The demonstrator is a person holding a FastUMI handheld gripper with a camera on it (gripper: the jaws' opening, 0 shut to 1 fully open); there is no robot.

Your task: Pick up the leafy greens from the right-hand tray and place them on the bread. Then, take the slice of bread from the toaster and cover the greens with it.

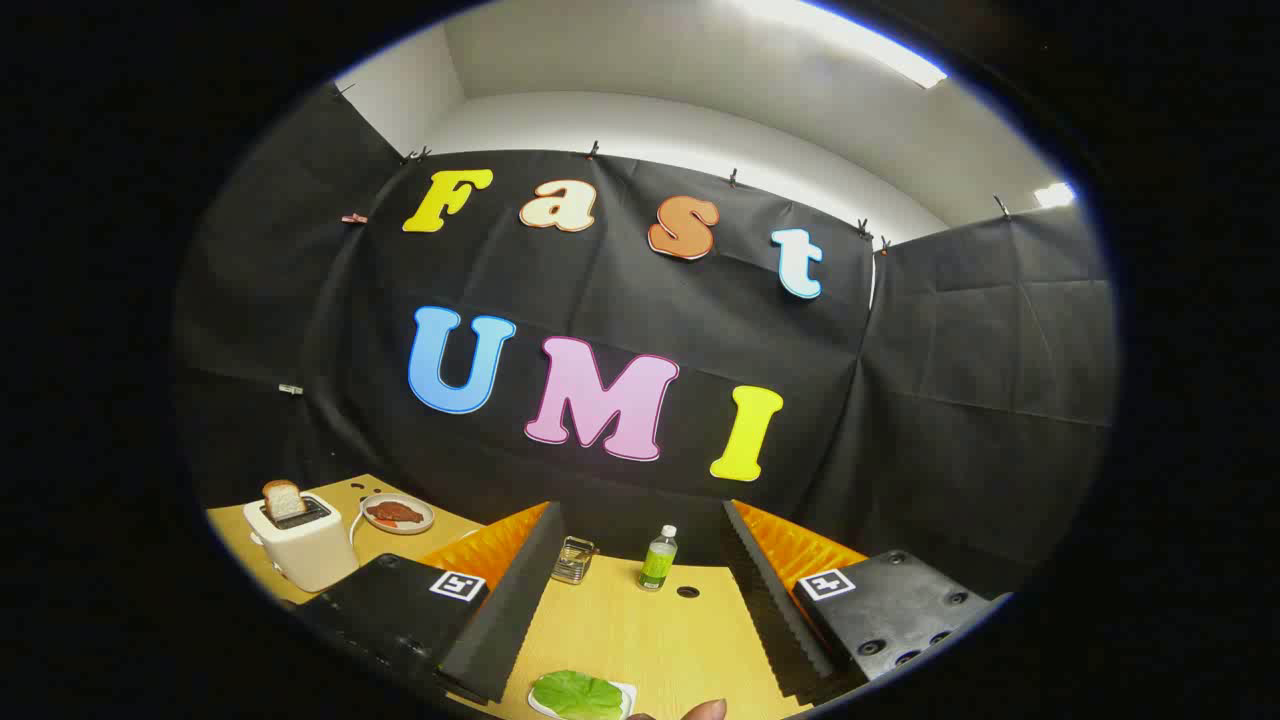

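Small green bottle with a white cap (658,558) upright on the wooden tabletop (650,630), lower centre of the frame. Just left of it, a small wire-and-glass holder (573,559) — contents too small to tell. Right of the bottle, close by, a dark round hole (688,592) in the tabletop. Lower left, a round pale plate (397,514) bearing a reddish-brown piece of food (394,513) — kind unclear. Upper right, a long bright ceiling light (850,40) against the white ceiling; a smaller light (1055,194) further right, near the top of the black cloth.
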